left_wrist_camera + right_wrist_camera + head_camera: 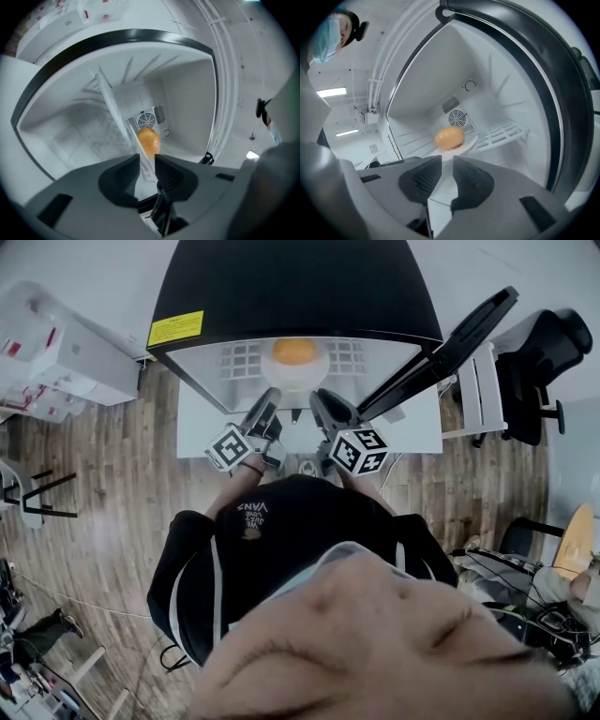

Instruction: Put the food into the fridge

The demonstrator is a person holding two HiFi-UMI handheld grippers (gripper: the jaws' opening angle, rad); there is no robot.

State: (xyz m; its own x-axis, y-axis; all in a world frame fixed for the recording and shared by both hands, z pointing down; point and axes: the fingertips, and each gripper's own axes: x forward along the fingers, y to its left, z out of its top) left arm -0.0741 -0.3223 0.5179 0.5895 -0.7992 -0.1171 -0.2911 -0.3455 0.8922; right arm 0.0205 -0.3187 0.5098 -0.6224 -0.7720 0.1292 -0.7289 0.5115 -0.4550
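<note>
Your head (375, 643) and dark shirt (281, 540) fill the foreground as both grippers reach into the open black fridge (281, 287), its door (450, 343) swung off to your right. Left gripper (147, 161) and right gripper (446, 161) each pinch the near rim of one white plate (471, 141), side by side, jaws drawn narrow on it. On the plate sits the orange bun (450, 138), already inside the cabinet, in front of the fan grille (458, 118) and just beside the wire shelf (506, 131). Whether the plate rests on anything cannot be told. To finish well, hold both hands level so the bun does not roll. Slide the plate squarely onto the shelf, and release only once it is fully borne.
</note>
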